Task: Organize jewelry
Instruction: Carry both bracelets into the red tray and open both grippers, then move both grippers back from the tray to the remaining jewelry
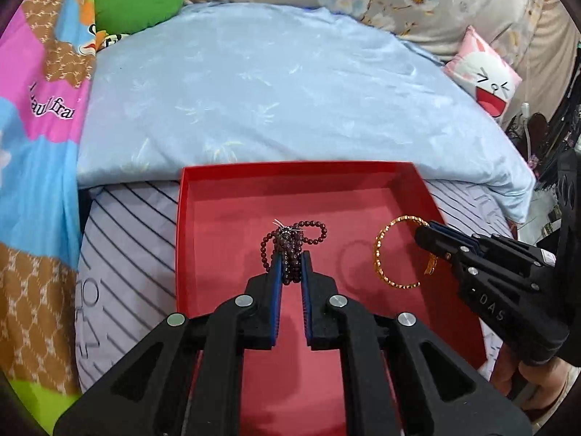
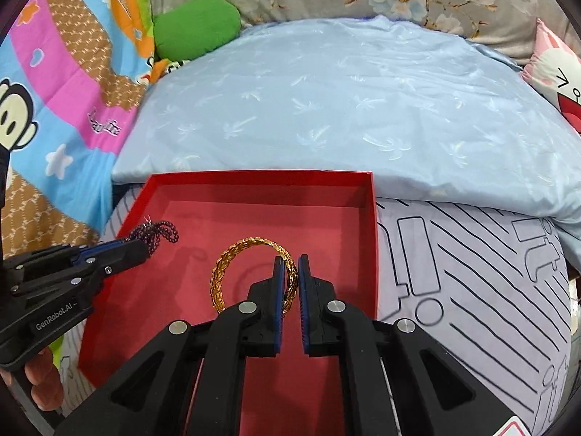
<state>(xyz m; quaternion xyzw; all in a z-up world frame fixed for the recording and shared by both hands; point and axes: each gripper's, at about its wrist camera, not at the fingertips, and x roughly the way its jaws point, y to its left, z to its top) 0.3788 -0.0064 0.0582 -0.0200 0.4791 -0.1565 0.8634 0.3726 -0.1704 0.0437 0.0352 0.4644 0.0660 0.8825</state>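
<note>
Over red tray (image 1: 417, 189) on bed: left hand-held gripper (image 1: 290, 254) clamped on bead bracelet (image 1: 290, 243); right hand-held gripper (image 2: 289, 259) clamped on gold bangle (image 2: 232, 254). Step: delivery. Next: lower, release apart.

The red box (image 1: 410, 189) looks like matt card with smooth, flat walls, and both grippers, left (image 1: 291, 258) and right (image 2: 289, 261), are matt black plastic with bright metal pins and ribbed blue pads lining the jaws. The beaded bracelet (image 1: 290, 250) is a strand of small, glossy, dark red beads, while the gold bangle (image 2: 232, 265) is shiny metal with a rough, braided texture. Far off, the pale blue quilt (image 1: 276, 91) is smooth cloth with a faint sheen, and the striped sheet (image 2: 472, 272) is matt cloth.
</note>
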